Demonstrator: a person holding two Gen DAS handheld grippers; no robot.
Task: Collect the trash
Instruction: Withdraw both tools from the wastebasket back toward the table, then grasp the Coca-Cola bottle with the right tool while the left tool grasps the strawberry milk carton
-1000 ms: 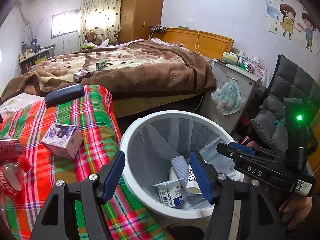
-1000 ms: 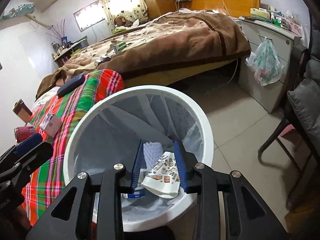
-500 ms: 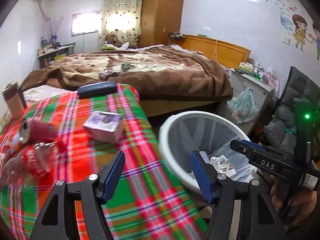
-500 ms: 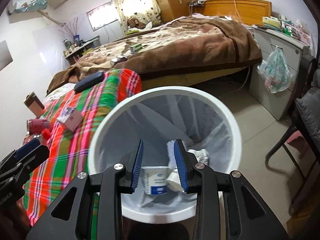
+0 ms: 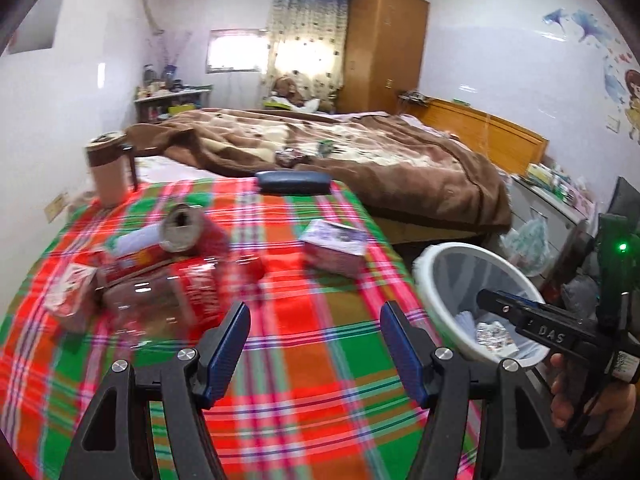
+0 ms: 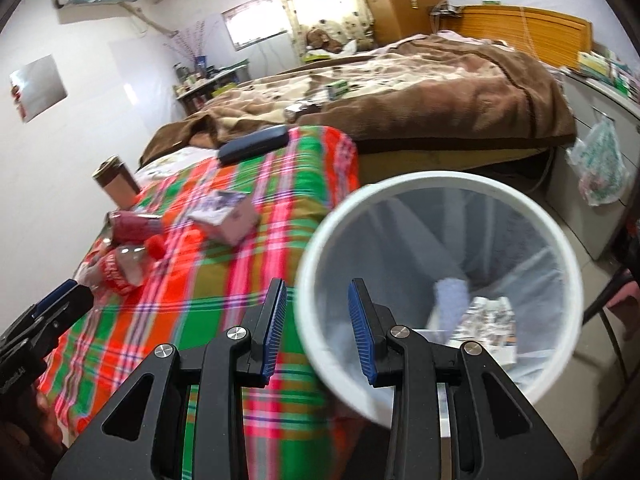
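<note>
Trash on a plaid-covered table [image 5: 320, 360]: a crushed red can [image 5: 188, 232] lies on its side at abt 10 o'clock from the left gripper [image 5: 316, 344] in the left wrist view, w/ a clear plastic bottle [image 5: 160, 296], red-labelled and blurred, just below it and a red-and-white carton [image 5: 72, 292] at the pile's left edge. A small purple-and-white box [image 5: 334, 246] sits apart at 12 o'clock, near the table's right side. Farther back, a dark blue case [image 5: 294, 182] at the far edge and a brown tumbler [image 5: 107, 172] at the far-left corner.

White trash bin [image 6: 440, 264] w/ a pale liner stands just beside the table, at 3 o'clock; crumpled printed wrapper [image 6: 486, 318] and other scraps inside.

Left gripper hangs over the cloth, jaws wide apart, nothing btwn them. Right gripper [image 6: 316, 324] sits over the bin's near rim, jaws partly apart, empty; a hand [image 5: 592, 396] grips its handle.

Behind: a bed w/ brown blanket [image 5: 380, 160], wooden wardrobe [image 5: 380, 48].
</note>
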